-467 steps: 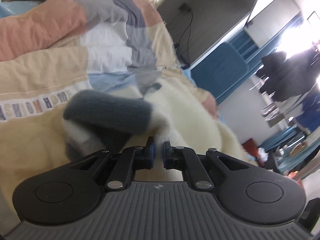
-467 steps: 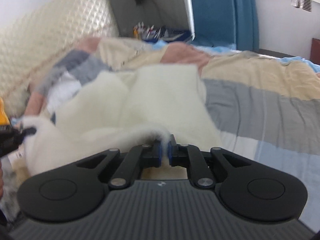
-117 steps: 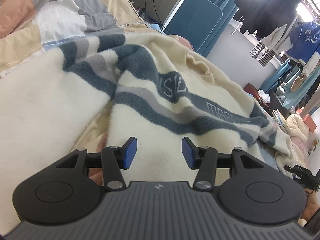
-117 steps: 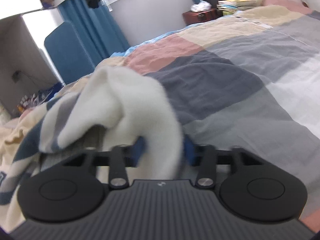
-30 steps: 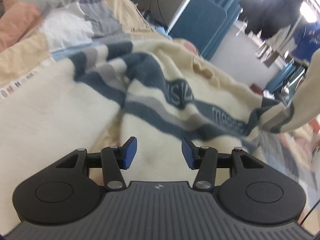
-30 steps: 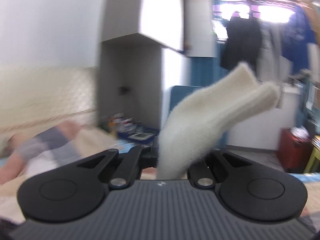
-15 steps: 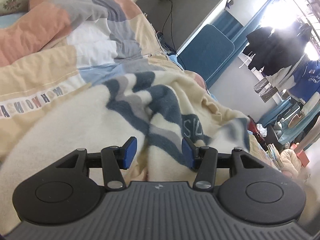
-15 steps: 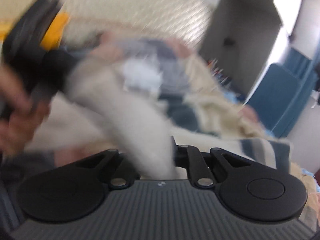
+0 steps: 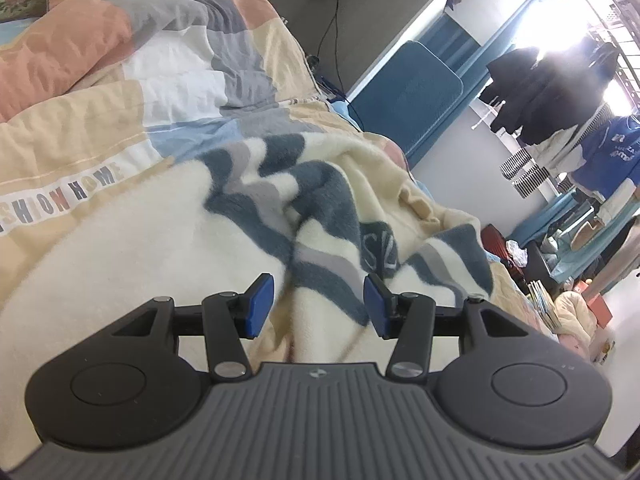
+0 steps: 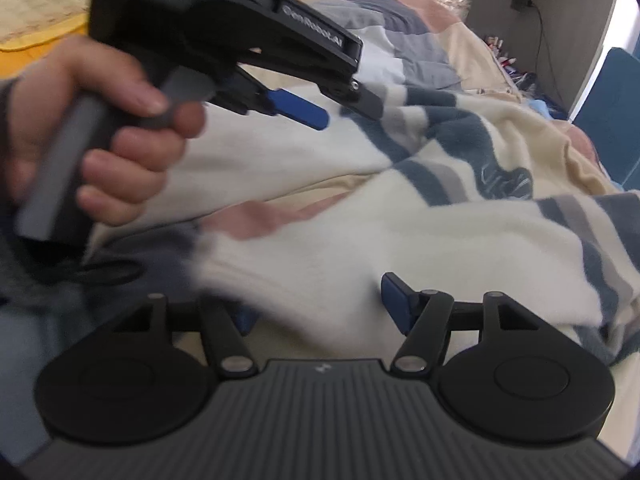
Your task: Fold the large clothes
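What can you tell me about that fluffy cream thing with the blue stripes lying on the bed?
The fleece garment looks soft and thick, cream with navy and grey bands and some lettering on a dark stripe. It lies rumpled on the patchwork quilt, one cream part folded over towards the front. The right gripper has just been opening, and that folded part lies loose between its fingers. The left gripper is open just over the fleece, gripping nothing.
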Demonstrator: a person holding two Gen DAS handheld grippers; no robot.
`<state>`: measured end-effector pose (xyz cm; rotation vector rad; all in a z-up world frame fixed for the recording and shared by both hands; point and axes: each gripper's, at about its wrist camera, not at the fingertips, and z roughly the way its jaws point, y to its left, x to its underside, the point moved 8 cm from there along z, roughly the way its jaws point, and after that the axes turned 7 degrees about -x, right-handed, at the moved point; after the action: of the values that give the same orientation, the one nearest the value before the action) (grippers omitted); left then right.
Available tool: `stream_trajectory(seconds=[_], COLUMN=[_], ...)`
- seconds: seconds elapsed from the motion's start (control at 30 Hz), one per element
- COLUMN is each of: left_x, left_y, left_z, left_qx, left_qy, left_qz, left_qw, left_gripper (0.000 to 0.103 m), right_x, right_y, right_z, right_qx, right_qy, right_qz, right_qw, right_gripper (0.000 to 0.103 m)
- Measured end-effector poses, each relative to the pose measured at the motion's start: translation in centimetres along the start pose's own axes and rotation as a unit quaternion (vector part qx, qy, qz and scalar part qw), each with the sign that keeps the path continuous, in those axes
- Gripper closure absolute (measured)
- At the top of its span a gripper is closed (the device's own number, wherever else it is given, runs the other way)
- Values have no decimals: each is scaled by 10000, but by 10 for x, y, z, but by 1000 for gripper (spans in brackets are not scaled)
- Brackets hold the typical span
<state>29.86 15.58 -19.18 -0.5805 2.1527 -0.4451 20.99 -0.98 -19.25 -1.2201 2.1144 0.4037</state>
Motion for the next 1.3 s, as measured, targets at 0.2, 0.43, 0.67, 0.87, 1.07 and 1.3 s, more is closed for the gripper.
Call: stream_trajectory(seconds=[0.2,0.43,0.67,0.87,1.07,1.3], left_x=[5,16,40,63,75,72], left_y=[-11,-23,-43,-54,-60,-58], left_z=[-11,-14,-1,25,41,41], left_qx=[131,310,518,420,319,432], left_qy=[-20,120,480,847,1008,964], left_qz=[169,232,384,703,959,796], left_qw=[9998,9992,9968,9930,9898,9912], left_gripper=[47,48,49,53,53,53], right_x=[0,-7,2,11,58,81], right_y=[-14,-57,-125,-190,-279,-341], right_z=[-44,-77,-60,-56,-49,-21], right_qx=[-221,186,869,1404,2439,2835], right_qy=[-322,-911,-806,-806,-447,-238], right_qz=[563,1314,2185,2531,3101,3161], right_qw=[9977,9870,9686,9538,9178,9051], right_gripper=[38,38,39,40,40,39])
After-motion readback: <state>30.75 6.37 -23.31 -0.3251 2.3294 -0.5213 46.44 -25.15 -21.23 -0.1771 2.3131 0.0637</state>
